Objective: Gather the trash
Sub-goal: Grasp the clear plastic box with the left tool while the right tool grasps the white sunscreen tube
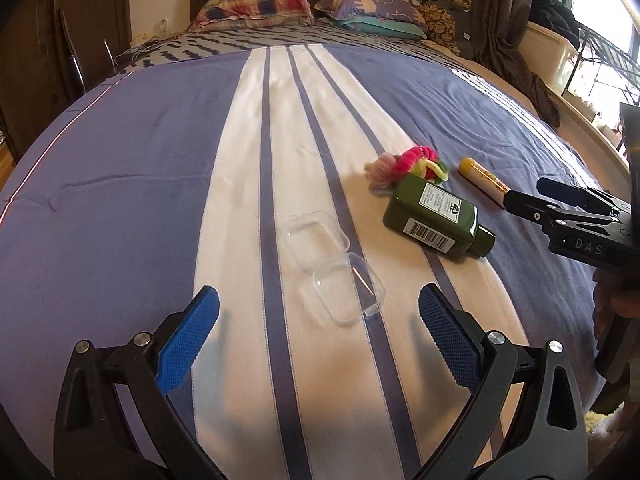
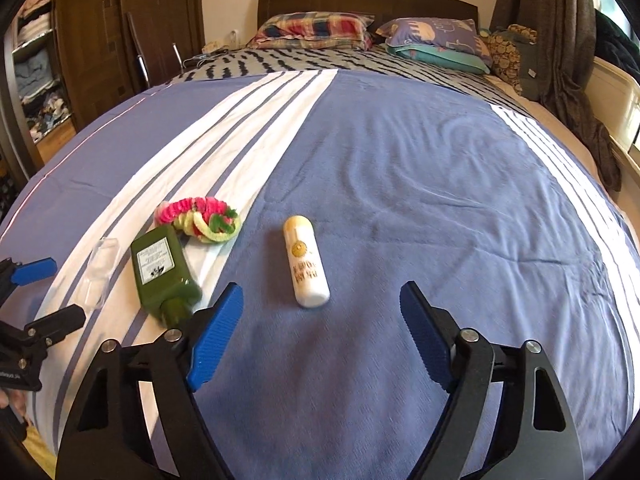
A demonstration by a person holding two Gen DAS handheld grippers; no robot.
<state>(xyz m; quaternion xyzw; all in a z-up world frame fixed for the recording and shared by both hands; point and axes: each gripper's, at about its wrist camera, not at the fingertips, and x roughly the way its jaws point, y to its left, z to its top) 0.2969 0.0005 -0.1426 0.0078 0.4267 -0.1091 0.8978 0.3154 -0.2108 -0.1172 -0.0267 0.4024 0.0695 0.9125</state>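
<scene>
Nothing collected yet. Left gripper point(image 1: 318, 322) wide, empty, clear case point(image 1: 334, 266) just ahead. Right gripper point(image 2: 322, 334) wide, empty (tube point(image 2: 306, 266) just ahead; bottle point(image 2: 166, 274), scrunchies point(image 2: 204, 220) further left).

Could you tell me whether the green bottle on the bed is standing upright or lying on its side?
Lying on its side. The green bottle rests flat on the bedspread, label facing up, cap pointing toward the cameras.

green bottle point(image 1: 434, 216), cream tube point(image 2: 306, 266), blue-white striped bedspread point(image 2: 400, 200)
</scene>
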